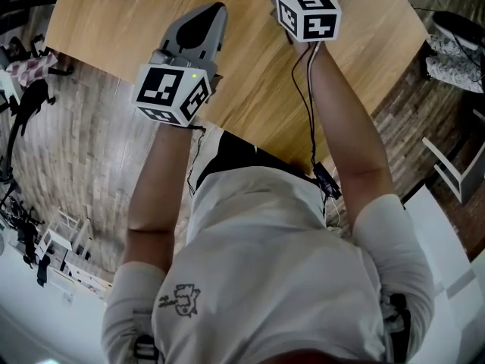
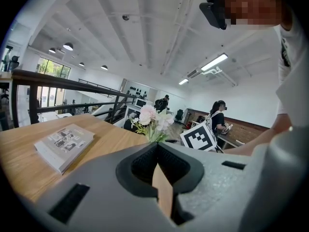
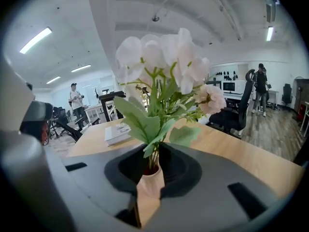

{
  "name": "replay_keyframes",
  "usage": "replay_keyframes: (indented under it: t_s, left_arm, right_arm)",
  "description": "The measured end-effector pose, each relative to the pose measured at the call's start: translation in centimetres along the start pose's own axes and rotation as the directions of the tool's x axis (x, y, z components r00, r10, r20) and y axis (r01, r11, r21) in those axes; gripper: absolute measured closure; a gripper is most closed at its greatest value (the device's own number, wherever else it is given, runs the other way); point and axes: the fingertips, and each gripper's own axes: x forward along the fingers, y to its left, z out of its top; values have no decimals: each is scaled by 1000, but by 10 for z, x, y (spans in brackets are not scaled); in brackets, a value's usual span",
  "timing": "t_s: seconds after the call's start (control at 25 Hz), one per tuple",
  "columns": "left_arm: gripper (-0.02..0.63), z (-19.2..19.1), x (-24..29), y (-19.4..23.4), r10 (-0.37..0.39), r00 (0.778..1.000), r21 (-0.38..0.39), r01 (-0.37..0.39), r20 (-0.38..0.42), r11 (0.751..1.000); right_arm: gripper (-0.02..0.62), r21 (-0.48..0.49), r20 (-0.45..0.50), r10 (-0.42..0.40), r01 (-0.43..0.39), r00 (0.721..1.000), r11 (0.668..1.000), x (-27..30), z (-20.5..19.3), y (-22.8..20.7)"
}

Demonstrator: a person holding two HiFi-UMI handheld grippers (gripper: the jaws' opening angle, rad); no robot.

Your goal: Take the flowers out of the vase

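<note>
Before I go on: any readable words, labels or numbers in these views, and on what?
No legible text anywhere.
Book cover: print too small to read.
Graphic on shirt back: too small to read.
Marker cubes: black-and-white patterns only, no words.
Vase: no print seen.

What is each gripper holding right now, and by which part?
The right gripper is closed on the vase at its upper part, just under the flowers. The left gripper holds nothing.

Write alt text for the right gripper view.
Pale pink and white flowers in a peach vase fill the centre, the vase gripped between the grey jaws of the right gripper. Behind lie a wooden table and a book.
</note>
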Motion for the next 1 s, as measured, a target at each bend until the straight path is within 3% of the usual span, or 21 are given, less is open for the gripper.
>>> replay_keyframes:
  t_s: [0.32, 1.0]
  left_arm:
    - [601, 4, -3, -12, -2, 1000, 15, 2, 14, 1000]
    - [601, 52, -38, -47, 20, 994, 78, -29, 108, 997]
  right_arm:
    - [543, -35, 62, 5, -3, 998, 999, -19, 17, 4]
    - [543, -138, 204, 34, -5, 978, 990, -82, 102, 24]
